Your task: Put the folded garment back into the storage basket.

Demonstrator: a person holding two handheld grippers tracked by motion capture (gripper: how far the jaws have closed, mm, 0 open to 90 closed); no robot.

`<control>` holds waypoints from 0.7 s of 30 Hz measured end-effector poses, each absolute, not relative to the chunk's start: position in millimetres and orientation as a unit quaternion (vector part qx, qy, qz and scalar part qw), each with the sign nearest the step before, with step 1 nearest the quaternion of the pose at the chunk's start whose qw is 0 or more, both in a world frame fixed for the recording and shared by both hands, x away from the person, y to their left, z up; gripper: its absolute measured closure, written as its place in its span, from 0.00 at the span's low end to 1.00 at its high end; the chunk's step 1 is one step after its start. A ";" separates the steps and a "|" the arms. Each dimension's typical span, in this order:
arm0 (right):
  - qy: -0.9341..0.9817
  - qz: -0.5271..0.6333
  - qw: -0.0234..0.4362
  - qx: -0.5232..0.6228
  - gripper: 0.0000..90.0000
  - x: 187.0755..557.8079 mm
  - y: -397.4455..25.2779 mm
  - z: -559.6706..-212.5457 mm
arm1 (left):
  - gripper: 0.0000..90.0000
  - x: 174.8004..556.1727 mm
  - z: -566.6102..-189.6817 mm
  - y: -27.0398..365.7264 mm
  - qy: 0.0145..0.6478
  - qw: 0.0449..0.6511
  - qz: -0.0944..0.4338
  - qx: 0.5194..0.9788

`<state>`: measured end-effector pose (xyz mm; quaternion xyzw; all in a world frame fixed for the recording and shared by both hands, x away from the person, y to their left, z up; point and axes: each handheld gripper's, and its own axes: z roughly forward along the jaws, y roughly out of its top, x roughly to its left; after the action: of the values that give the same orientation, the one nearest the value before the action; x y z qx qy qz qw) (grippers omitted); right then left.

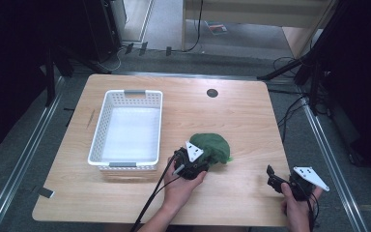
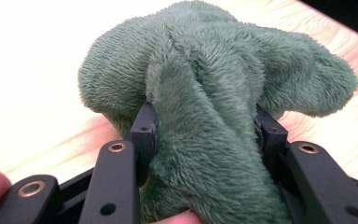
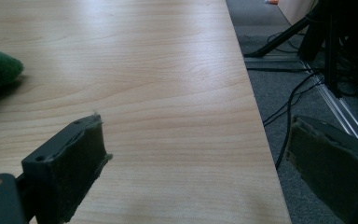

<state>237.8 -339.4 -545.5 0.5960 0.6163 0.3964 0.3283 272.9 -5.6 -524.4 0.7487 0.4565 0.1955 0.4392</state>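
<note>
Nearest us on the surface (image 1: 232, 198), our right hand-held gripper (image 1: 272, 178) waits well to the right of the green plush cloth (image 1: 213, 146), jaws spread wide with nothing between them. Our left hand-held gripper (image 1: 189, 162) sits at the cloth's near edge; in the left gripper view its jaws are closed onto a thick fold of the cloth (image 2: 205, 93), pressing it from both sides. The cloth itself lies bunched in a heap on the wood, just right of the white basket (image 1: 96, 140).

We judge the grasp made and the carry yet to come: the heap has to be lifted and moved left into the basket, whose near wall must be cleared. Beyond the cloth, a small dark round cap (image 1: 212, 93) is set into the wood, out of our way.
</note>
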 end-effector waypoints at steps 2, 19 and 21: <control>0.616 0.397 0.328 0.596 0.05 237.9 -339.1 -545.5 | 0.61 272.0 -519.4 -2.8 0.455 0.445 0.198 0.745; 0.621 0.406 0.330 0.584 0.03 236.1 -338.3 -545.3 | 0.61 268.3 -484.3 20.2 0.455 0.482 0.201 0.722; 0.622 0.406 0.331 0.582 0.02 236.1 -338.0 -545.4 | 0.61 267.6 -480.4 23.6 0.456 0.486 0.202 0.718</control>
<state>236.1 -338.0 -545.4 0.5821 0.6222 0.4055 0.3311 267.6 23.6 -480.4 0.7183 0.4555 0.2020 0.4856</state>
